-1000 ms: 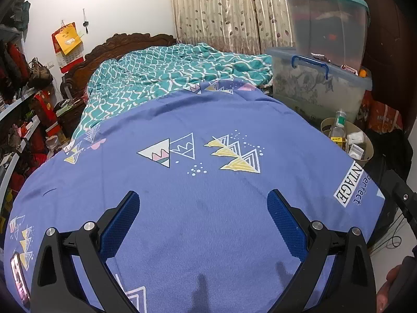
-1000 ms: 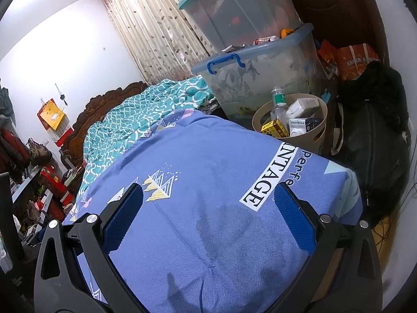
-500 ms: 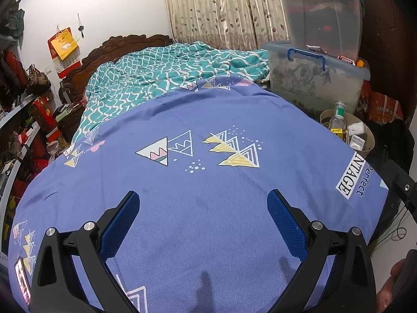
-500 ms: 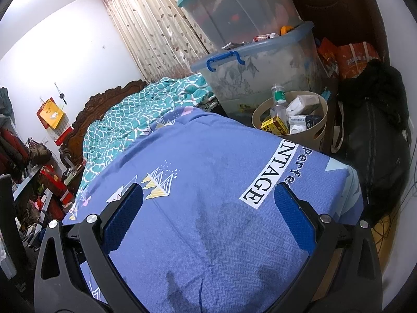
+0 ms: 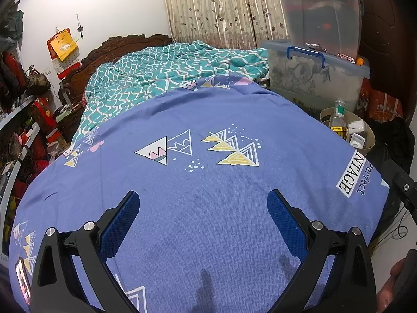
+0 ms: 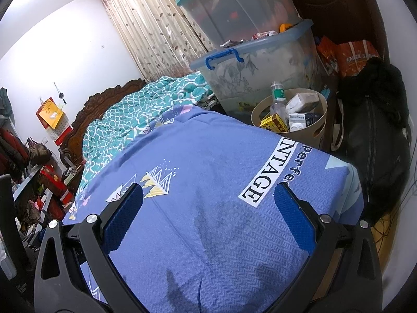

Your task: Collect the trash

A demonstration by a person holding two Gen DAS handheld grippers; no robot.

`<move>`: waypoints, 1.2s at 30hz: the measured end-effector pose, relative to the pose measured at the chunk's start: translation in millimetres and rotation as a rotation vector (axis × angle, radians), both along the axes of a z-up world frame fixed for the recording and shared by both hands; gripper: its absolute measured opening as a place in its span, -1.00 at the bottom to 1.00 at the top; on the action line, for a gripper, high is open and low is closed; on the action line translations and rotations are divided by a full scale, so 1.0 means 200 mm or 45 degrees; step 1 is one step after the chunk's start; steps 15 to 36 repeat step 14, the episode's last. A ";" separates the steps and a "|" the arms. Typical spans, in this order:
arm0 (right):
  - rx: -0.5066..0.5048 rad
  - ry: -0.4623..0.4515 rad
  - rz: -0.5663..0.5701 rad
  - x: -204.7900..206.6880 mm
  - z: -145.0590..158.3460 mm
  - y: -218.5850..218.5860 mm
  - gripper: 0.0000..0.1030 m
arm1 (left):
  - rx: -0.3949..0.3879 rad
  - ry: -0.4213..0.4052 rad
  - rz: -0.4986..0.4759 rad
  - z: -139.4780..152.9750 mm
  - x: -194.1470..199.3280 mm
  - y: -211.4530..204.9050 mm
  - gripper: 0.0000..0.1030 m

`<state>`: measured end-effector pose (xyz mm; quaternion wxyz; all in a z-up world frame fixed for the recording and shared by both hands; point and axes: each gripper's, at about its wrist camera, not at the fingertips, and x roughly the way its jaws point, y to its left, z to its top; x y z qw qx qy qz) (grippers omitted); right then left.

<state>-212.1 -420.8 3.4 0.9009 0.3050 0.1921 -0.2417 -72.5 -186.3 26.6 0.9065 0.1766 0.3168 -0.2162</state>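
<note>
A tan round bin (image 6: 316, 126) stands on the floor beside the bed's right edge; it holds a clear bottle with a green cap (image 6: 277, 101), a yellow box (image 6: 273, 123) and white cartons (image 6: 299, 120). The same bin (image 5: 368, 133) shows at the right in the left wrist view. My left gripper (image 5: 203, 203) hovers open over the blue bedsheet (image 5: 182, 187), nothing between its blue pads. Over the bed's near right corner my right gripper (image 6: 208, 195) is likewise open and empty, well short of the bin.
Two stacked clear storage boxes (image 6: 260, 60) stand behind the bin, with a black bag (image 6: 375, 140) and orange bags (image 6: 351, 54) to the right. A teal quilt (image 5: 169, 75) covers the bed's far half. Cluttered shelves (image 5: 23, 130) line the left. Cables (image 5: 398, 224) lie on the floor.
Both grippers have drawn back slightly from the bed; the scene sits a little farther and lower in view. Both stay open and empty.
</note>
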 end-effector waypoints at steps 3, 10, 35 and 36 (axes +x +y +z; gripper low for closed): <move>-0.001 0.002 0.000 0.00 -0.01 0.01 0.93 | -0.019 -0.022 -0.015 0.00 -0.02 0.01 0.83; 0.001 0.001 0.000 0.00 -0.01 0.00 0.93 | -0.036 -0.002 -0.024 0.01 -0.01 0.01 0.83; 0.003 0.004 0.001 0.00 -0.01 0.01 0.93 | -0.044 0.012 -0.012 0.01 0.00 0.02 0.83; 0.003 0.004 0.001 0.00 -0.01 0.01 0.93 | -0.044 0.012 -0.012 0.01 0.00 0.02 0.83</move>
